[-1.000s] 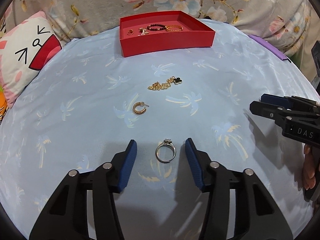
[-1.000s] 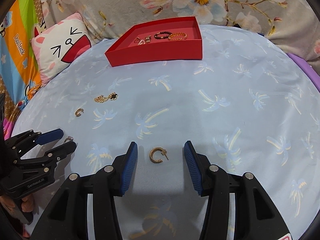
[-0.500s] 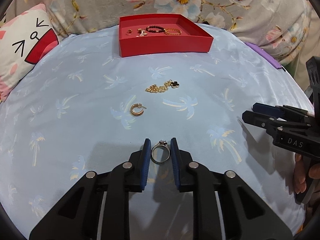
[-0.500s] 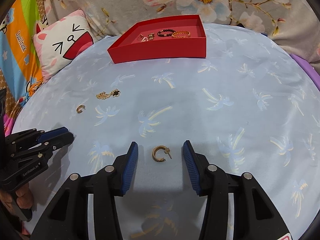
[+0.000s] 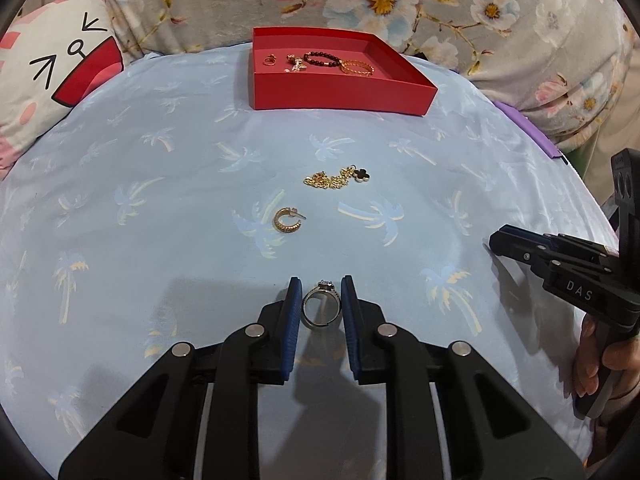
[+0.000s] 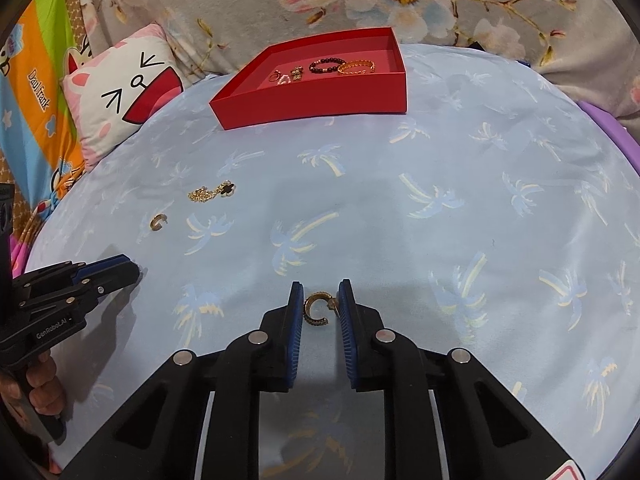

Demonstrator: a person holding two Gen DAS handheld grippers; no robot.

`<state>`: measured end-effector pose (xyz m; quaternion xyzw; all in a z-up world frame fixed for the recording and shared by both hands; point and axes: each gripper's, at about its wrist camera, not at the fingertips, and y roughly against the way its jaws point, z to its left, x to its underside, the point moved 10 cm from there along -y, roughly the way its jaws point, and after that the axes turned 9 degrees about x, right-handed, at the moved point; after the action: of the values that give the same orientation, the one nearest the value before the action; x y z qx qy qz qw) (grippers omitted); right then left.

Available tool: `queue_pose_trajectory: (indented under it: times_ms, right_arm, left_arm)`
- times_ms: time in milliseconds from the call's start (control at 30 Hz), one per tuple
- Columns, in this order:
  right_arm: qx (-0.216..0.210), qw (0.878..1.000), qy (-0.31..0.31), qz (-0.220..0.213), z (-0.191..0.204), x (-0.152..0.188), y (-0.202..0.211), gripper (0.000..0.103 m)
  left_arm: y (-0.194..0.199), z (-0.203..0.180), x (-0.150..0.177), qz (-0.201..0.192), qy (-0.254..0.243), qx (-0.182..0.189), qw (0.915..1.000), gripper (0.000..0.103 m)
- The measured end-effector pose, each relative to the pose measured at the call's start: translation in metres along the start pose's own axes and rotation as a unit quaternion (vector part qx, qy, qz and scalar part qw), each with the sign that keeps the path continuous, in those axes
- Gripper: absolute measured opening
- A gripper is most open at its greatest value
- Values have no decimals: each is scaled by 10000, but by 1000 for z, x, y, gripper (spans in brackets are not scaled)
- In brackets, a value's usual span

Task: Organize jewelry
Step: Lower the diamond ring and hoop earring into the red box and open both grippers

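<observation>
My left gripper [image 5: 320, 294] is shut on a silver ring with a stone [image 5: 321, 307], held just above the blue cloth. My right gripper [image 6: 320, 300] is shut on a gold hoop earring [image 6: 316, 309]. On the cloth lie a second gold hoop earring [image 5: 286, 220] and a gold chain with a black clover [image 5: 338, 178]; both also show in the right wrist view, the earring [image 6: 158, 222] and the chain [image 6: 212, 191]. The red tray [image 5: 340, 94] at the back holds a black bead bracelet [image 5: 319, 59], a gold bangle [image 5: 357, 68] and small gold pieces.
A cat-face pillow [image 5: 52, 80] lies at the back left. A floral blanket [image 5: 440, 8] runs behind the tray. The right gripper shows at the right edge of the left wrist view [image 5: 560, 264]; the left gripper shows at the left of the right wrist view [image 6: 72, 288].
The left gripper closed on the ring and lifted it slightly. The right gripper closed from open onto the gold hoop earring.
</observation>
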<state>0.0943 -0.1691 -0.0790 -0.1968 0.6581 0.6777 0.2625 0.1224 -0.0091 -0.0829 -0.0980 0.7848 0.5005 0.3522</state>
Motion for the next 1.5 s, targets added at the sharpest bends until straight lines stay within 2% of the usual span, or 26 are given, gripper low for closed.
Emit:
queue_pose_trajectory:
  times_ms: [200, 367, 500, 667, 833, 967, 1233, 1500]
  right_arm:
    - [-37, 10000, 21, -50, 0, -7, 6, 17]
    - [-150, 9994, 234, -219, 4, -38, 20, 17]
    - [-261, 9982, 352, -417, 7, -81, 28, 17]
    - [-336, 9965, 382, -671, 10, -147, 22, 17]
    - [-429, 9969, 102, -656, 3, -212, -10, 17]
    - [-388, 9978, -33, -545, 1, -246, -45, 17]
    - [-459, 9989, -46, -26, 23, -263, -124, 17]
    - [-544, 9980, -52, 304, 33, -258, -168, 17]
  left_arm:
    - [11, 13, -12, -106, 171, 65, 9998, 19]
    - [20, 25, -42, -219, -37, -3, 9998, 19]
    - [23, 31, -78, -293, -196, -13, 9994, 19]
    - [18, 34, -142, -559, -369, -25, 9978, 19]
    - [-5, 36, -209, -748, -528, -71, 9958, 19]
    - [-40, 41, -247, -675, -466, -28, 9966, 19]
    - [-117, 57, -279, -252, -165, -6, 9995, 19]
    - [-151, 71, -279, -12, -22, -47, 10000, 20]
